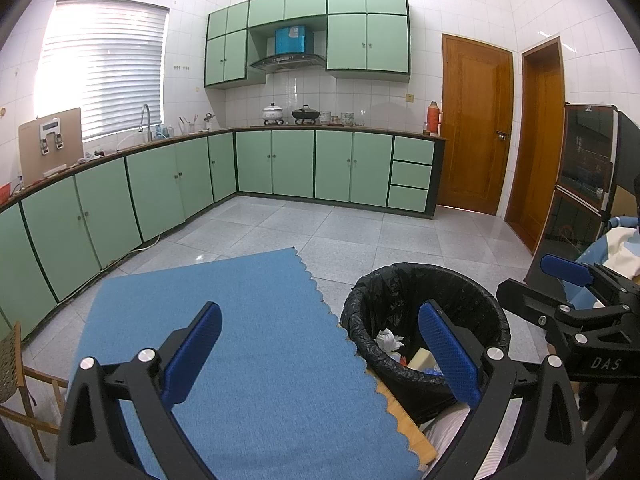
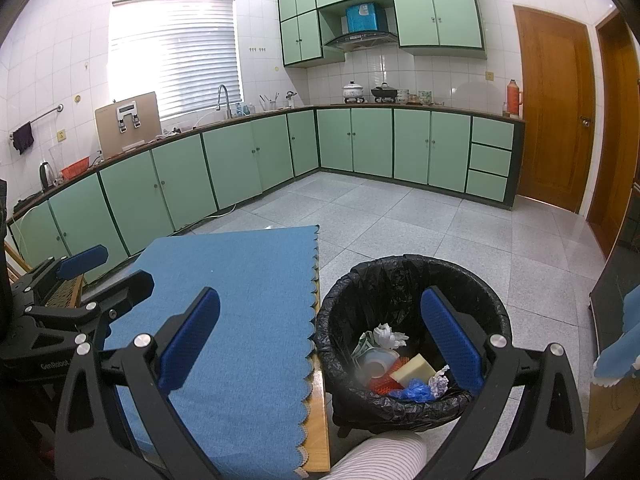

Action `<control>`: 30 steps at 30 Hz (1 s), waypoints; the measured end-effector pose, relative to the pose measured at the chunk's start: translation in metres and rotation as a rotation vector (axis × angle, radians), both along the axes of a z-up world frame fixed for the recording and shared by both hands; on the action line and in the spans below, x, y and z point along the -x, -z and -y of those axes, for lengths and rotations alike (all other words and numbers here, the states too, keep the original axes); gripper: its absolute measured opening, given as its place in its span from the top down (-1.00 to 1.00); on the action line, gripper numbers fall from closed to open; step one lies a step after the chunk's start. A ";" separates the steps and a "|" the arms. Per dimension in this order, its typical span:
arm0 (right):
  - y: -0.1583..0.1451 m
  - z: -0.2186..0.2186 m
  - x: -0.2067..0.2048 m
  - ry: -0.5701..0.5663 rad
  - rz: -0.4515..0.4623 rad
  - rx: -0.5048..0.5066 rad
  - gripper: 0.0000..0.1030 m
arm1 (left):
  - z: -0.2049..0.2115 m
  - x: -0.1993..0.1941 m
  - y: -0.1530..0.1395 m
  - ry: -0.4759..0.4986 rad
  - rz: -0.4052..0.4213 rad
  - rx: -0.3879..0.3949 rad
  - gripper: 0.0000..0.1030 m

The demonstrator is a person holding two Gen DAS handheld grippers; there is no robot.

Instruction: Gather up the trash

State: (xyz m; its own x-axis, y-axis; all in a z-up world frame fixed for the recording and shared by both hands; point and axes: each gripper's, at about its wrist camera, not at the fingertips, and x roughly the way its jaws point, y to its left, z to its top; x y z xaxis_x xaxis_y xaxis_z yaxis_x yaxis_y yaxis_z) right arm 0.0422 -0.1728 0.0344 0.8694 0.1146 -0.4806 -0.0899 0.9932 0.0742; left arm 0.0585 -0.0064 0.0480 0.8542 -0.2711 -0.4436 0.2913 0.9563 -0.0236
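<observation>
A bin lined with a black bag (image 1: 400, 276) (image 2: 400, 268) stands on the floor just right of the table. Inside lie crumpled white paper (image 2: 386, 334), a tape roll (image 2: 376, 362), a yellow sponge (image 2: 414, 368), a blue glove (image 2: 416, 392) and a red piece. My left gripper (image 1: 320, 354) is open and empty, straddling the mat's right edge and the bin. My right gripper (image 2: 320, 340) is also open and empty, held above the bin and the mat's edge. Each gripper shows at the side of the other's view (image 1: 540, 280) (image 2: 108, 274).
A blue scalloped mat (image 1: 248, 320) (image 2: 240, 300) covers the wooden table (image 2: 320, 400), and nothing lies on it. A striped knee (image 2: 376, 456) sits below the bin. Green cabinets (image 1: 160, 188), grey floor tiles (image 1: 360, 232), wooden doors (image 1: 476, 128) and a dark cabinet (image 1: 580, 184) surround the area.
</observation>
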 end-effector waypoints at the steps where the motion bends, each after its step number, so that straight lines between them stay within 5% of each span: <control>1: 0.000 0.000 0.000 0.000 0.000 0.000 -0.90 | 0.000 0.000 0.000 0.000 0.000 0.000 -0.88; 30: 0.002 -0.001 0.000 -0.001 -0.002 0.000 -0.90 | 0.000 -0.001 0.001 -0.001 -0.003 -0.004 -0.88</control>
